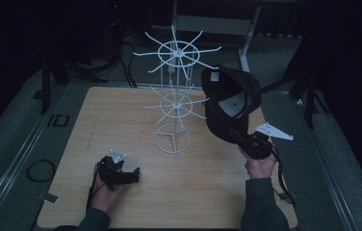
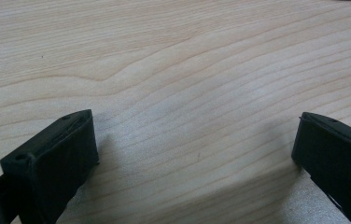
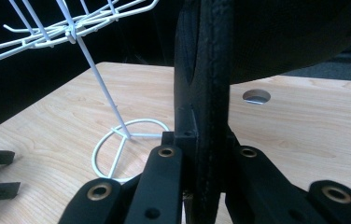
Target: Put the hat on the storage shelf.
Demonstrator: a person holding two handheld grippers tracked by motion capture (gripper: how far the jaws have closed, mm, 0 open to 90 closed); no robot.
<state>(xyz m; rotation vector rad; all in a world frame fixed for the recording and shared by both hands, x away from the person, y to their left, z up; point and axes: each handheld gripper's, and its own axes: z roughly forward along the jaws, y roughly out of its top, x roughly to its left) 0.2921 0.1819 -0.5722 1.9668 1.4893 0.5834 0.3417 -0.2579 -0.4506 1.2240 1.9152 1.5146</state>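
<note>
Dark surroundings ring a pale wooden table (image 1: 135,192), so everything past its edges in the high view is hard to make out. Right of centre in that frame, a black cap (image 1: 231,103) is held up off the table by the right gripper (image 1: 243,138), whose jaws are clamped on the cap's lower edge. In the right gripper view the cap (image 3: 211,93) rises as a stitched edge-on band between the two closed jaws of the right gripper (image 3: 207,154); its crown is cut off by the top of the frame, so its shape there cannot be read. The cap hangs just to the right of a white wire rack (image 1: 175,91), close to the tips of the lower ring of prongs; whether cap and prongs touch cannot be told. The rack stands on a round wire foot near the table's middle, with a second ring of prongs higher up against the dark background. Its foot and stem show at the left of the right gripper view (image 3: 117,149).

Lower left in the high view, the left gripper (image 1: 133,175) rests low over the table in the person's hand, well apart from the rack. In the left gripper view its jaws stand wide apart with nothing but bare wood grain between them (image 2: 194,135).
</note>
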